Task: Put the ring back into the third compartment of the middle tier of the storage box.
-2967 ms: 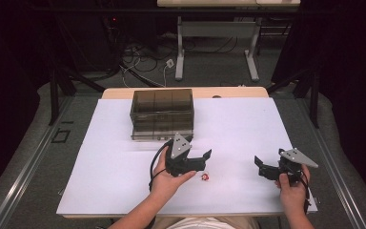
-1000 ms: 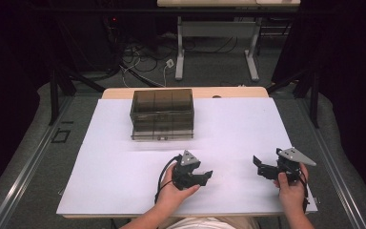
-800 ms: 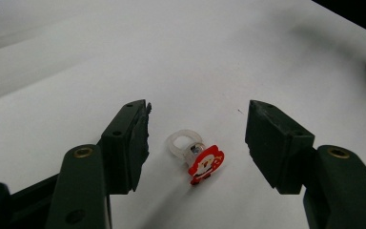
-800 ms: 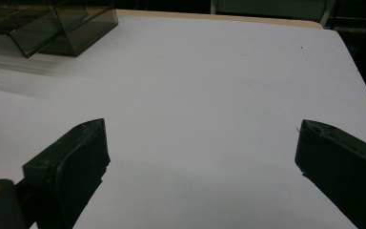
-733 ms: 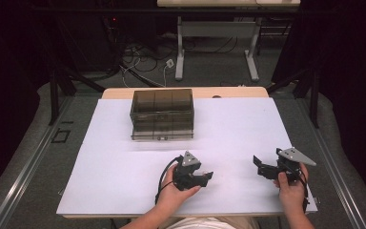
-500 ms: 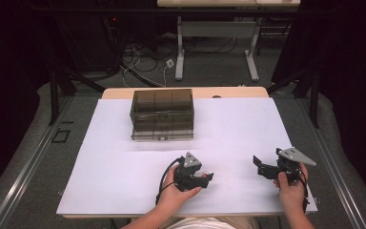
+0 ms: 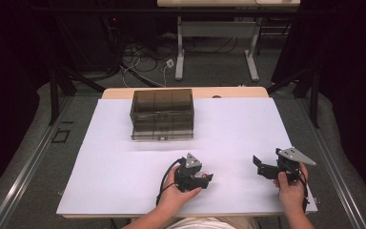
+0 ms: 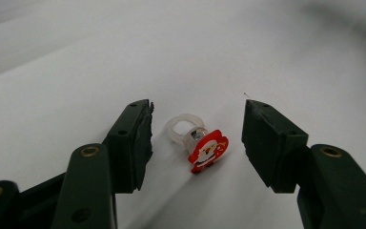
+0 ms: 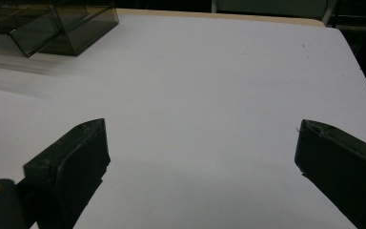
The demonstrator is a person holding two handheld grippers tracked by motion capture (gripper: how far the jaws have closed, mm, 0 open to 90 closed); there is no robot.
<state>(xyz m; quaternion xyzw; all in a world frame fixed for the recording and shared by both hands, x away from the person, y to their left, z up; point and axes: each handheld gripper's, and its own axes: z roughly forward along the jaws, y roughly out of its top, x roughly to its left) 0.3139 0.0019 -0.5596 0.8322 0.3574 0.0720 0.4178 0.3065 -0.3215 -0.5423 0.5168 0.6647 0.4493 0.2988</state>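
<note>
A small clear plastic ring with a red Santa charm (image 8: 198,144) lies on the white table sheet (image 7: 124,162). My left gripper (image 8: 198,114) straddles it low over the sheet, one black jaw on each side. The jaws have just been closing with the ring between them, and a gap shows on both sides of it. From above, the left gripper (image 7: 204,178) sits near the table's front edge, at the middle. My right gripper (image 7: 260,165) hovers at the front right, open with nothing between its pads (image 9: 83,152).
A smoky transparent compartment box (image 7: 162,114) stands toward the back of the table, left of centre, and its corner (image 9: 38,24) appears at the upper left of the right gripper view. Bare white sheet lies between the box and both grippers.
Since three seconds ago my left gripper has moved toward the near edge and come over the Santa ring. The right gripper has stayed where it was.
</note>
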